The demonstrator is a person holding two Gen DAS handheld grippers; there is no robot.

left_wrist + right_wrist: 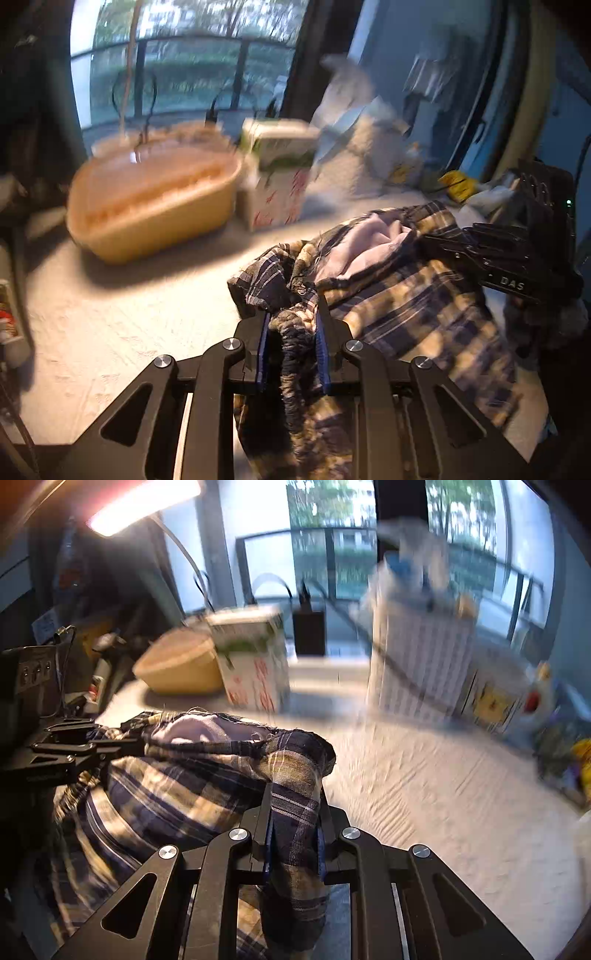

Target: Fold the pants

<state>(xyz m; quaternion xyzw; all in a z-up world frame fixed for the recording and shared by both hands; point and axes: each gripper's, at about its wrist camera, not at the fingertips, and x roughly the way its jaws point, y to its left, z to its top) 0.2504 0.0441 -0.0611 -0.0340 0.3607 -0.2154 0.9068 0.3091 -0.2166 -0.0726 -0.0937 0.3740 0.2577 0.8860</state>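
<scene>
A: Status?

B: I've got the left gripper clamped on the elastic waistband of the plaid pants. Right gripper is clenched on a fabric bunch too.

A: Where are they?

B: Bunched on the white tabletop, just in front of the tissue box.

A: Step?

B: Pickup, I reckon. Next: lift, spread flat.

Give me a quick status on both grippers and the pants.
Left gripper shut on plaid pants at the gathered waistband. Right gripper shut on a bunched fold. Pants crumpled, unfolded. Tan basin and carton stand behind.
</scene>
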